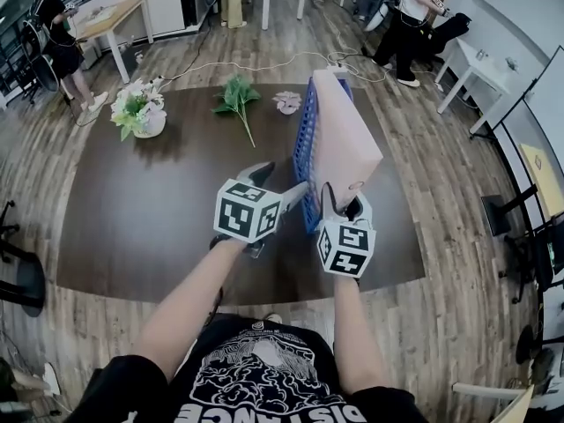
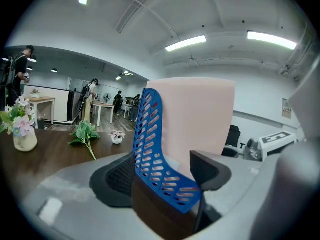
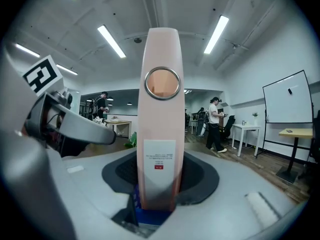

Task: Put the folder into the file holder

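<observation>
Standing pale-pink folder (image 1: pixel 345 139), blue file holder (image 1: pixel 304 152)

Pink folder (image 1: pixel 345 139) upright, inside blue mesh file holder (image 1: pixel 304 152)

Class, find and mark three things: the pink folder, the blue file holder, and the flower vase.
pink folder (image 1: pixel 348 144), head view, broad flat side.
blue file holder (image 1: pixel 304 152), head view, slotted side wall.
flower vase (image 1: pixel 152 128), head view, white body.

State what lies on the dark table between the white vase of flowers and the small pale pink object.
A loose green leafy sprig, seen in the head view.
</observation>
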